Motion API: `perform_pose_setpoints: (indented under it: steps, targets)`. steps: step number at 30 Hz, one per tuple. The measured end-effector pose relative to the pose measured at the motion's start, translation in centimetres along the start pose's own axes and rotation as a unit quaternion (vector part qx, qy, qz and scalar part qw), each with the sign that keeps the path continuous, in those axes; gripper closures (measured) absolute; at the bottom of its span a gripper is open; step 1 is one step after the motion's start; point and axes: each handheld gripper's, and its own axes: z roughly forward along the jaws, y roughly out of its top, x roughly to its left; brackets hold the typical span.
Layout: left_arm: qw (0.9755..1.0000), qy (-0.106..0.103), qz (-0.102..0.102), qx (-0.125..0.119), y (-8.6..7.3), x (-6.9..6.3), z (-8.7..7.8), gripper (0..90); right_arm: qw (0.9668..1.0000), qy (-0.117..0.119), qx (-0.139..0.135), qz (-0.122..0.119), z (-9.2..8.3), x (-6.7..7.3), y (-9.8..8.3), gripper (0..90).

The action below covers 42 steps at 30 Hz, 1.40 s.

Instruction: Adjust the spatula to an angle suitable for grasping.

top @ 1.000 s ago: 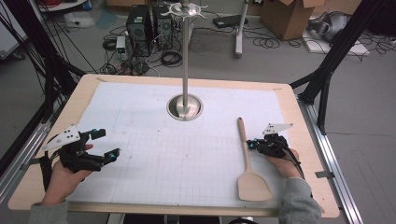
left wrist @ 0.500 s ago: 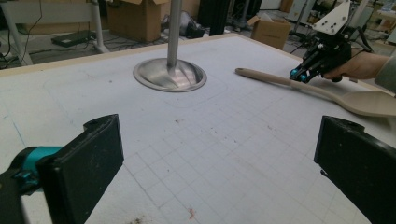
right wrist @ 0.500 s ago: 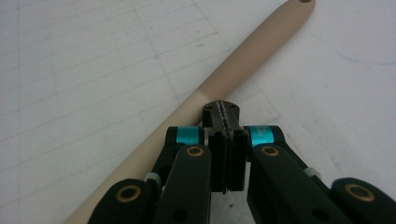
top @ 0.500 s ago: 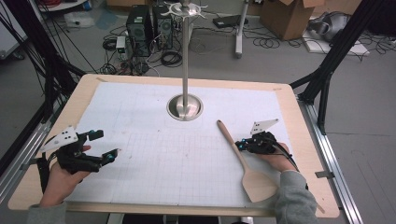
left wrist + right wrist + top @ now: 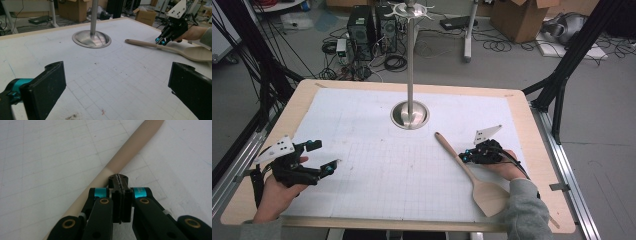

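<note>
The spatula (image 5: 472, 172) lies on the mat (image 5: 362, 150) at the right, its long axis slanting from the blade by the near edge up toward the stand (image 5: 410, 114). The right gripper (image 5: 465, 158), jaws pressed together, sits mid-handle, touching it from the right side. The left gripper (image 5: 324, 157), jaws wide and empty, is well apart across the mat.

A metal stand (image 5: 411, 112) rises from the gridded mat (image 5: 377, 165) (cardboard boxes (image 5: 522, 17) beyond).
</note>
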Motion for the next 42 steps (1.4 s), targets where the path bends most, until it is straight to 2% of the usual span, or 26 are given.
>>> perform_pose_setpoints:
  steps: [5, 9, 13, 17, 20, 24, 25, 30, 34, 36, 38, 42]
  targets:
    - [1.0000, -0.001, -0.001, 0.001, -0.1, 0.0, 0.1, 1.8, 1.0000, 0.008, 0.000, 0.003, 0.1, 0.1, 0.1, 90.0]
    - [1.0000, -0.001, -0.001, 0.002, -0.1, 0.0, 0.1, 1.8, 0.9998, 0.019, 0.001, -0.006, 0.4, 0.2, 0.4, 90.0]
    - [1.0000, -0.001, 0.000, 0.002, -0.1, 0.0, 0.1, 1.8, 0.9998, 0.019, 0.000, -0.004, 0.4, 0.3, 0.5, 90.0]
    - [1.0000, -0.003, 0.000, 0.004, -0.1, 0.0, 0.2, 1.8, 0.9999, 0.001, 0.010, -0.013, 0.3, 0.4, 0.5, 90.0]
    - [1.0000, -0.003, -0.001, 0.002, -0.1, -0.1, 0.2, 1.8, 0.9999, -0.001, 0.009, -0.013, -0.1, 0.4, 0.5, 90.0]
    - [1.0000, -0.003, 0.009, -0.003, 0.0, -0.1, -0.2, 2.6, 0.9995, -0.026, 0.012, -0.010, -1.0, 0.6, 0.5, 90.0]
    - [1.0000, -0.003, 0.009, -0.003, 0.0, -0.1, -0.2, 2.6, 0.9995, -0.026, 0.012, -0.010, -1.0, 0.6, 0.5, 90.0]
    - [0.9999, -0.004, 0.010, -0.007, 0.1, -0.3, -0.4, 2.6, 0.9974, -0.063, -0.035, 0.004, -3.7, 1.4, 0.9, 90.0]
    - [0.9999, -0.008, 0.012, -0.006, 0.2, -0.5, -0.4, 2.6, 0.9934, -0.098, -0.055, 0.023, -5.2, 2.4, 1.3, 89.9]
    - [0.9999, -0.008, 0.013, -0.006, 0.2, -0.5, -0.3, 2.6, 0.9898, -0.123, -0.064, 0.034, -5.8, 3.0, 1.4, 89.8]
    - [0.9998, -0.010, 0.014, -0.006, 0.3, -0.6, -0.2, 2.6, 0.9869, -0.135, -0.079, 0.040, -6.3, 3.5, 1.3, 88.0]
    - [0.9998, -0.011, 0.014, -0.002, 0.2, -0.6, 0.0, 2.6, 0.9847, -0.141, -0.092, 0.045, -6.9, 4.5, 1.1, 83.0]
